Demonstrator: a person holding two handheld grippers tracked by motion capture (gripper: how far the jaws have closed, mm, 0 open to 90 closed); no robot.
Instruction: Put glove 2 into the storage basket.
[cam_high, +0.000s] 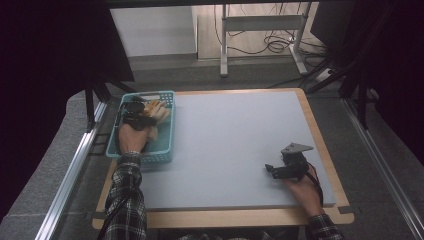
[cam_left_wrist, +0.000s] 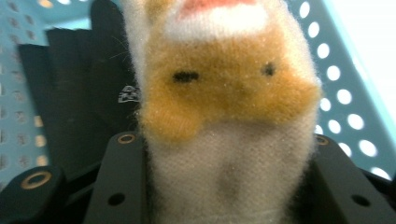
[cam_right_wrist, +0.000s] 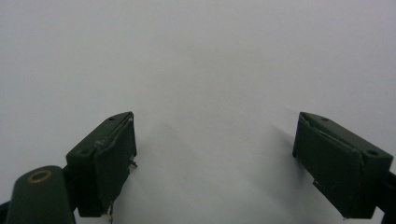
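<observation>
A fuzzy cream and orange sock (cam_left_wrist: 224, 116) with a small stitched face sits between the jaws of my left gripper (cam_left_wrist: 224, 186), which is shut on it inside the teal perforated basket (cam_left_wrist: 336, 70). In the high view the left gripper (cam_high: 137, 119) hangs over the basket (cam_high: 162, 155) at the table's left, with the pale sock (cam_high: 159, 114) bunched by it. A black cloth item (cam_left_wrist: 84, 93) lies behind the sock in the basket. My right gripper (cam_right_wrist: 215, 158) is open above the bare grey mat, and it rests near the right front of the table (cam_high: 287, 167).
The grey mat (cam_high: 235, 145) covers a wooden table with a light rim (cam_high: 225, 217). Metal rails run along both sides (cam_high: 70, 175). A white table frame and loose cables stand on the floor beyond the far edge (cam_high: 260, 35).
</observation>
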